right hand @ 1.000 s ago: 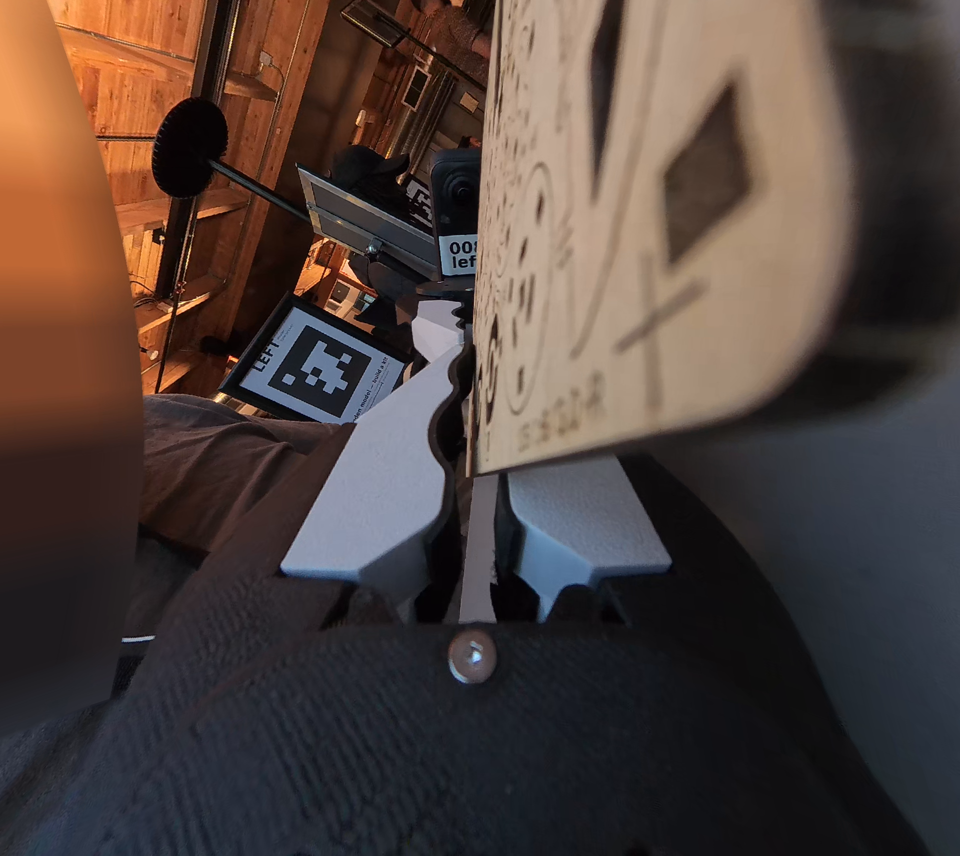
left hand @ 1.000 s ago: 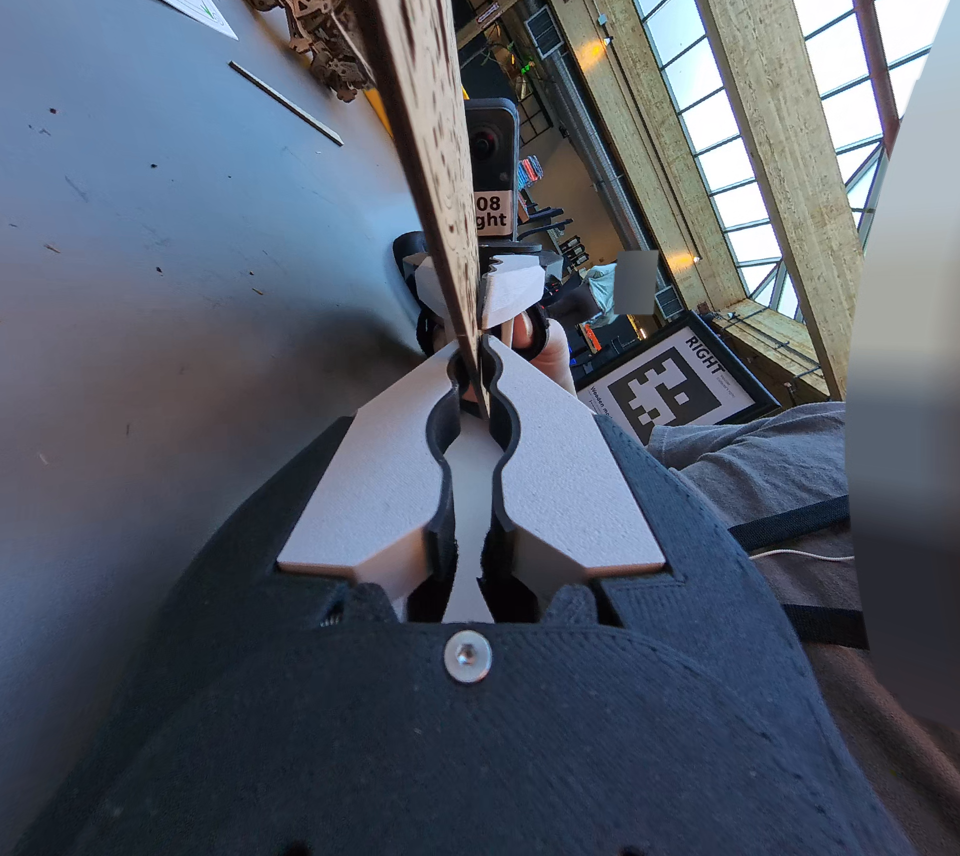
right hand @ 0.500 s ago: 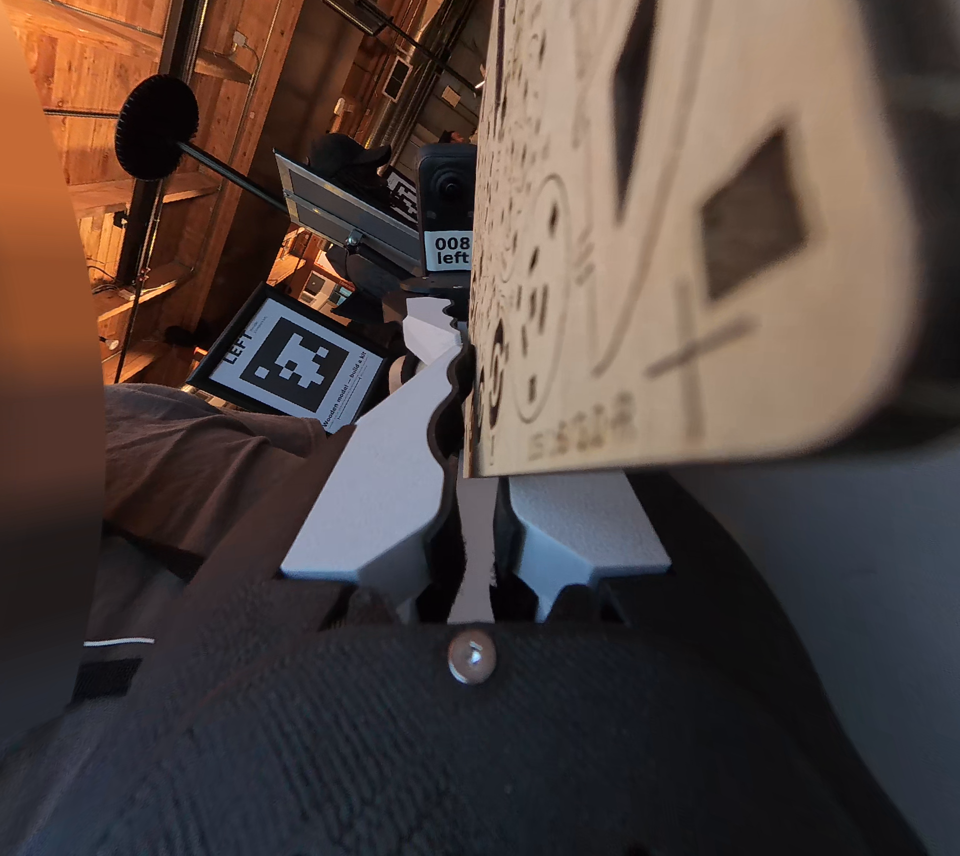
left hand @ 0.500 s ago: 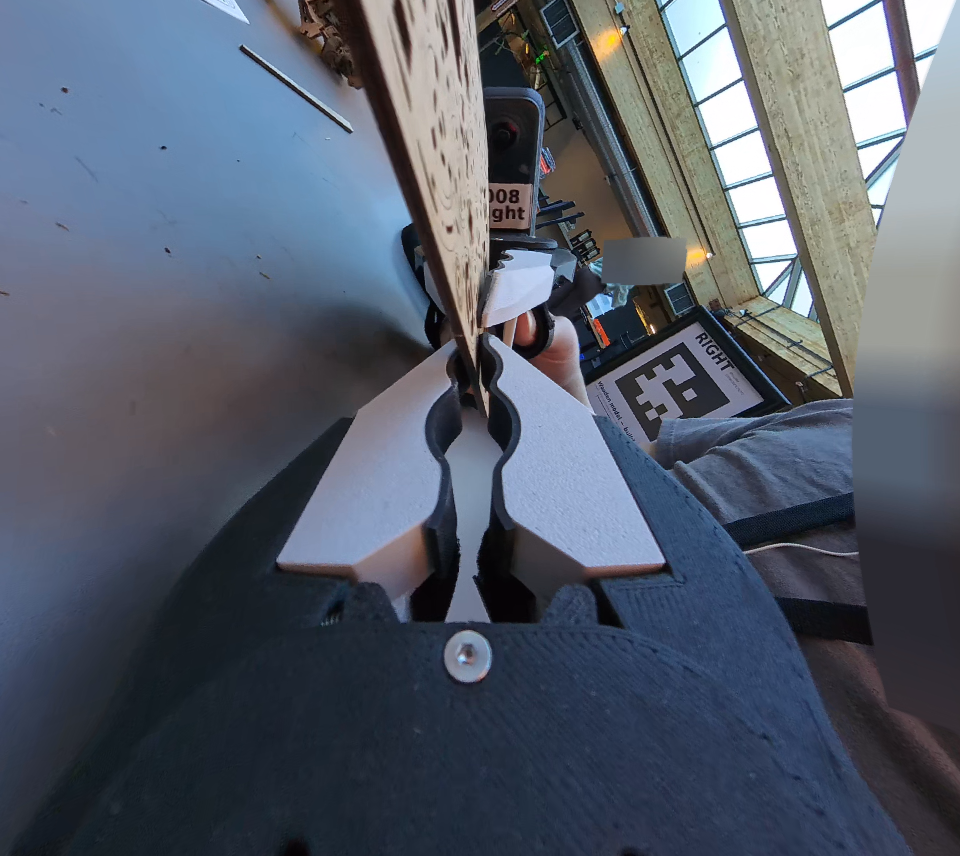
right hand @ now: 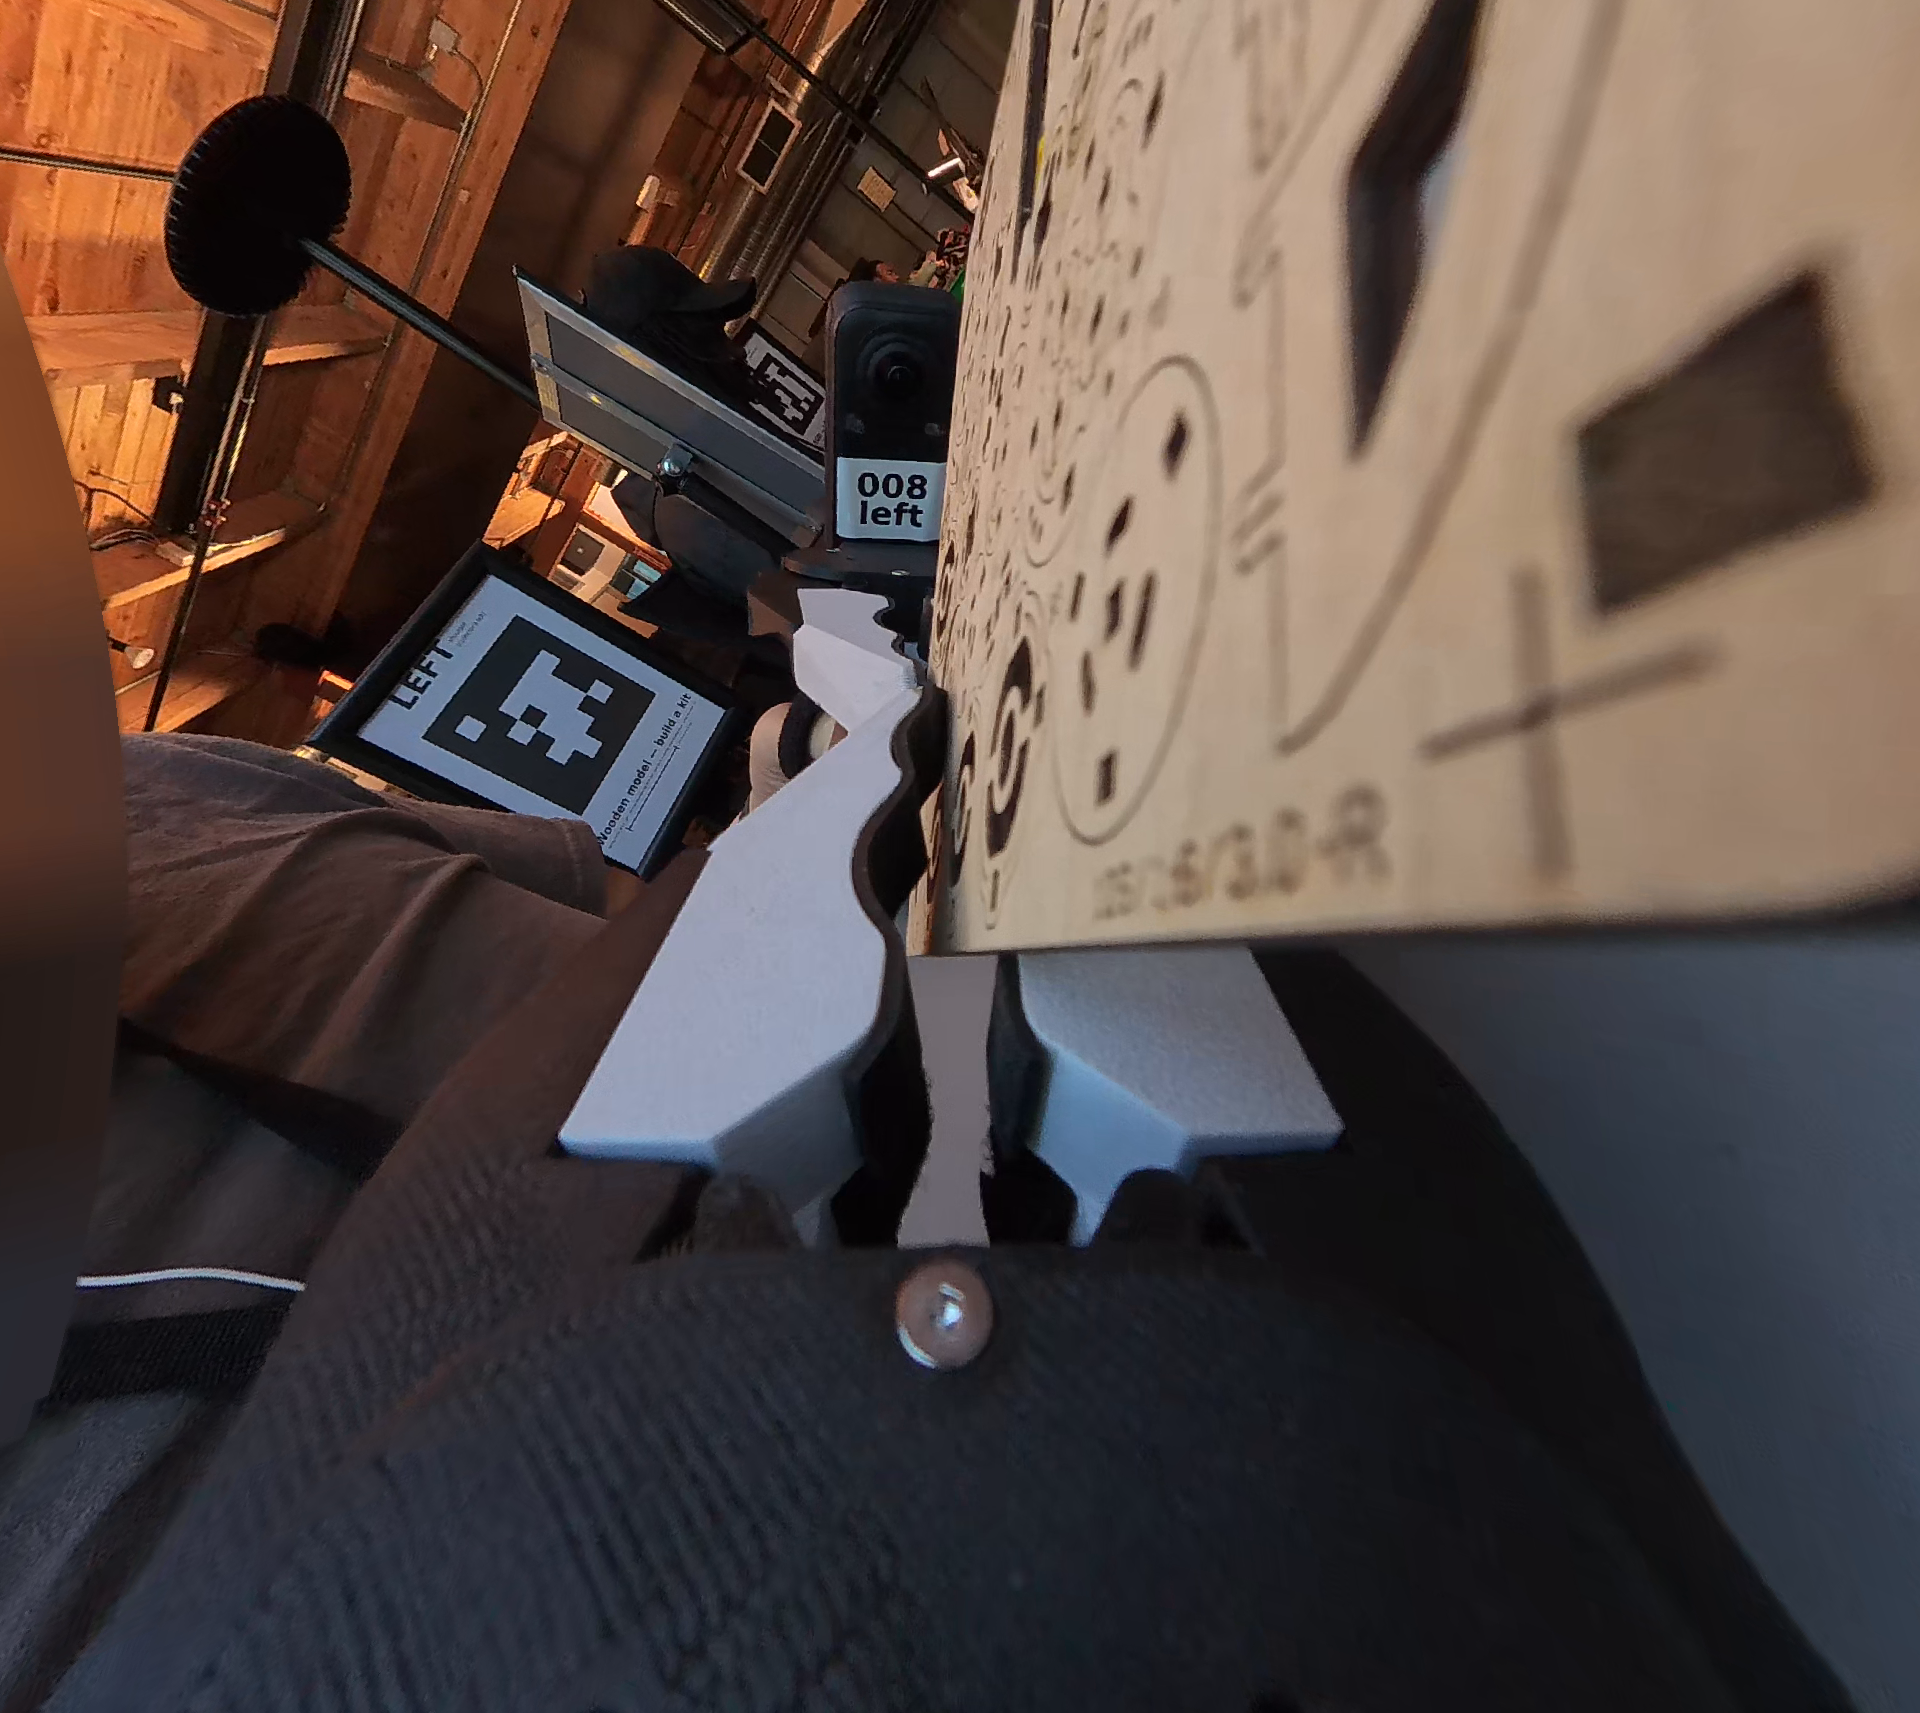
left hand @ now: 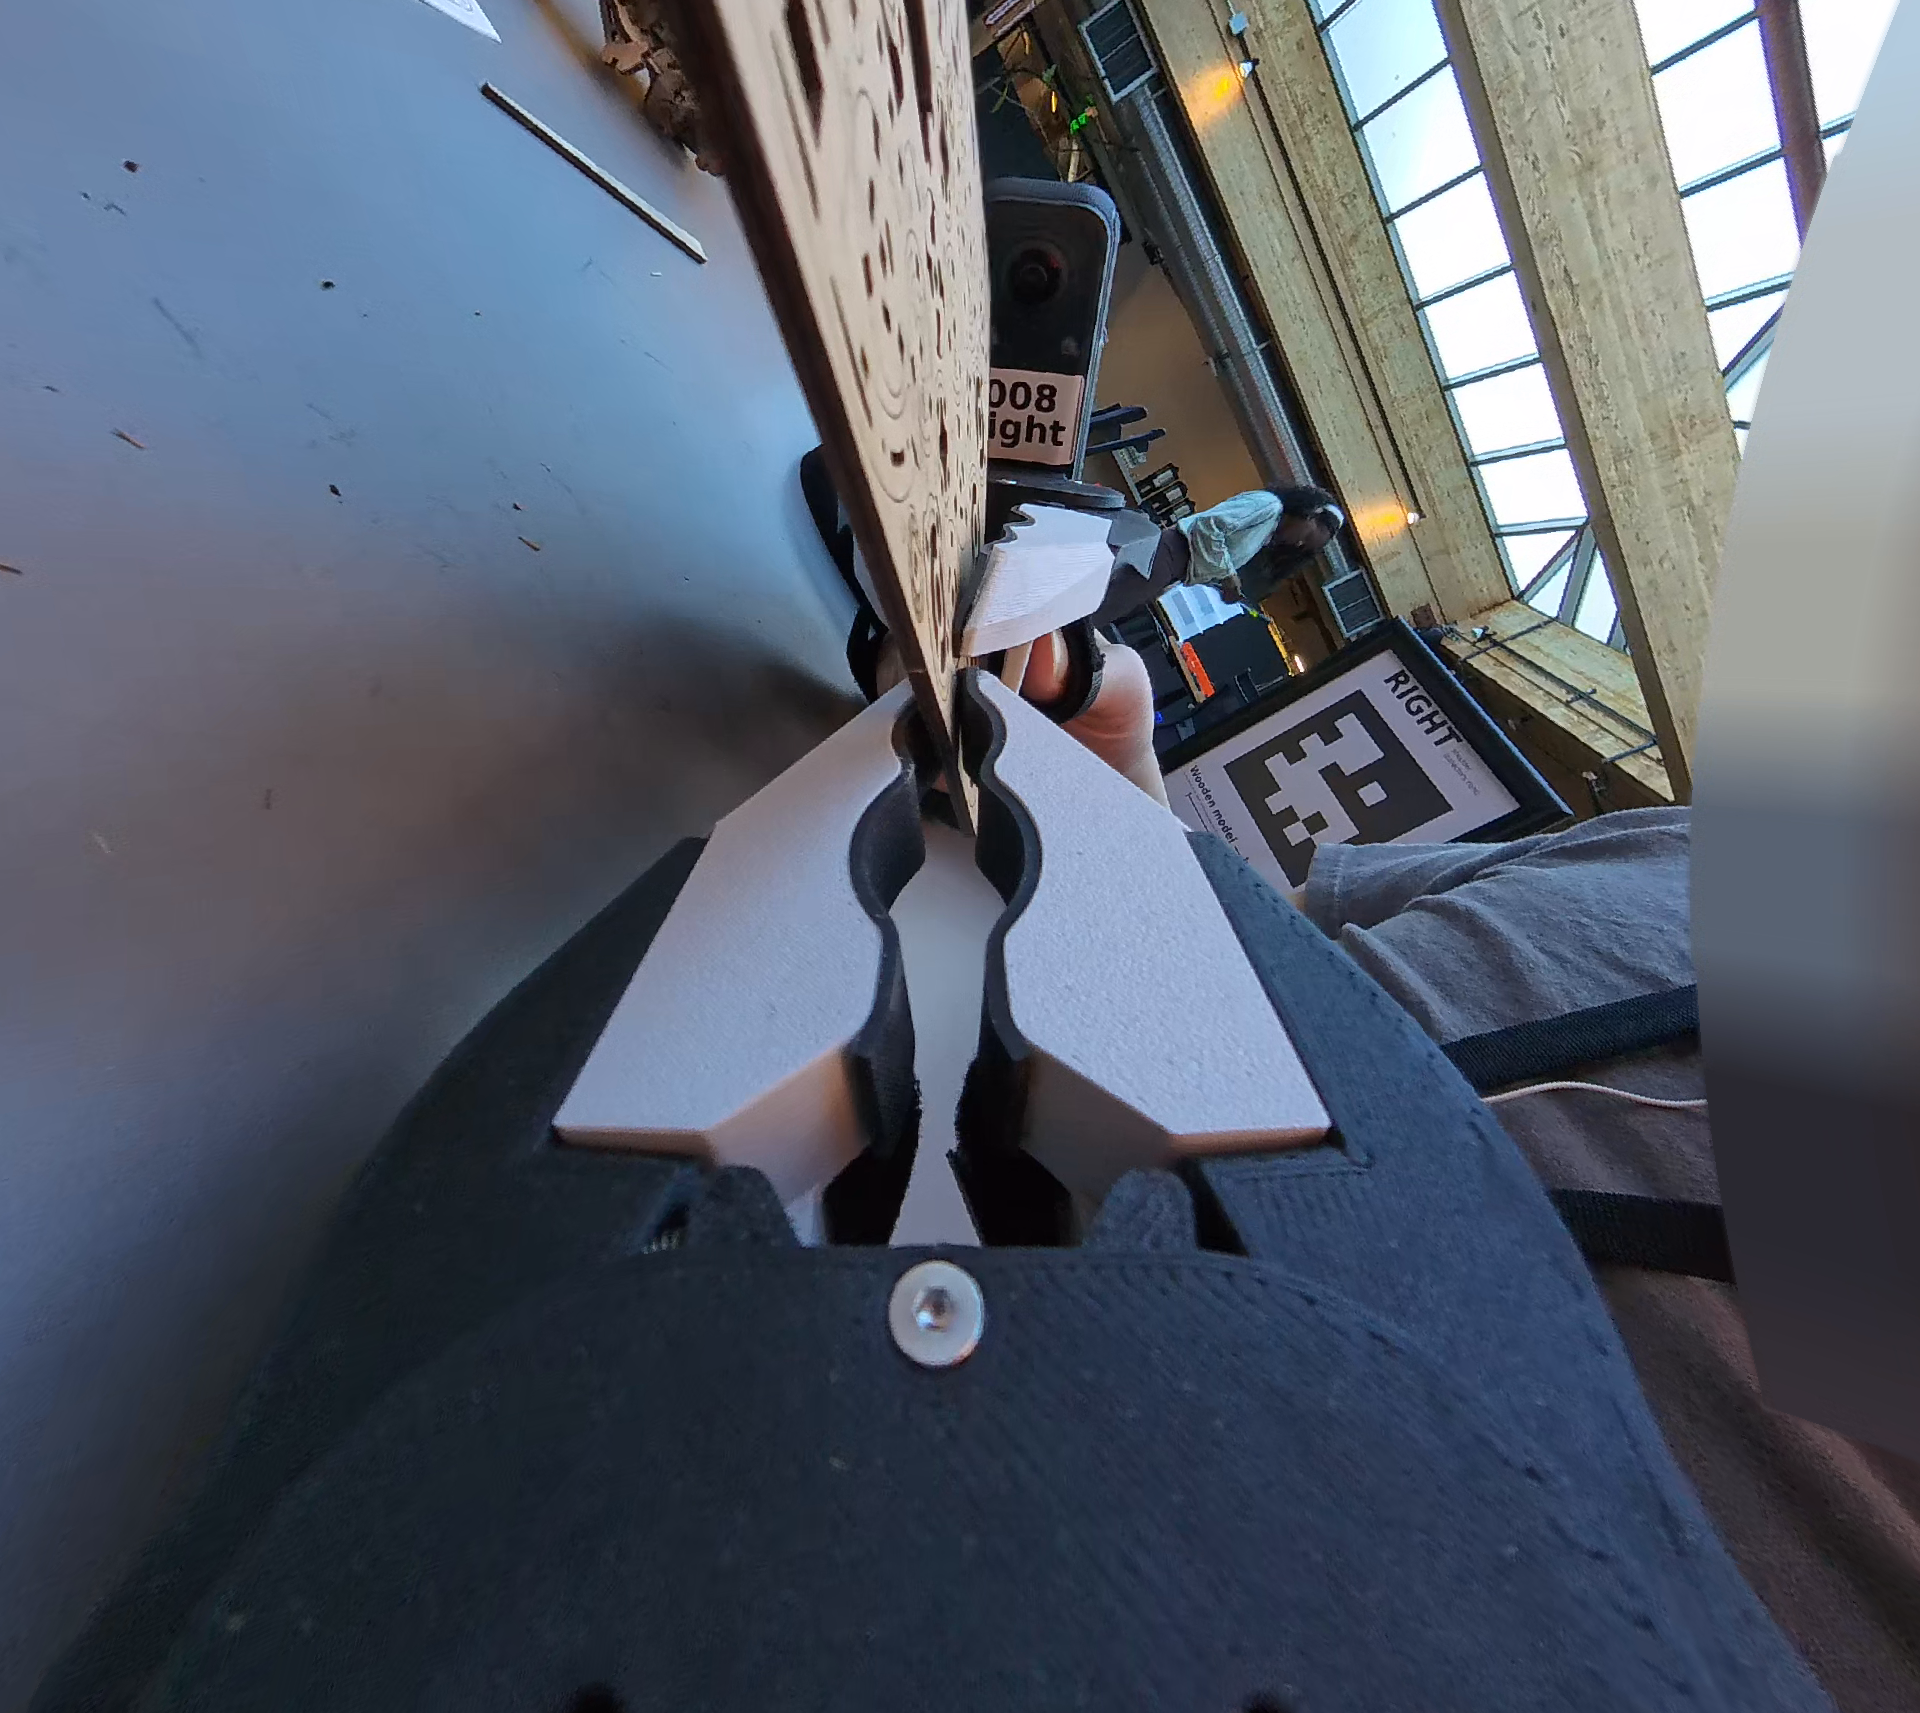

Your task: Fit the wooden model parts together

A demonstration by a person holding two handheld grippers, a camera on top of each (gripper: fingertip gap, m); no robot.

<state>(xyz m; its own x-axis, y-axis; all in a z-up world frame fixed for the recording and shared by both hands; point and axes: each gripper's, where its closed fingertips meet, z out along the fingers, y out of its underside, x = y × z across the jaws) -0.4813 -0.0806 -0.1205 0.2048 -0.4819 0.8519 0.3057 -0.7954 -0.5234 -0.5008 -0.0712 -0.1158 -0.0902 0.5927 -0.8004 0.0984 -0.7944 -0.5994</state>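
Left wrist view: we are clamping the laser-cut plywood sheet (left hand: 883,209) edgewise between left tongs (left hand: 943,728) and right tongs (right hand: 940,759), both closed tight on it.

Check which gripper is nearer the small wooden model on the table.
Right, probably. The right gripper sits ahead of the left gripper, toward the model; both clamp the wooden sheet.

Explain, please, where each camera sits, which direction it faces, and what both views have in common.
Left wrist view: sits on the left gripper, faces along its fingers over the grey table toward the right gripper; a hand shows.
Right wrist view: sits on the right gripper, faces the left gripper; a sleeve shows.
Shared: the wooden sheet, clamped on edge by both.
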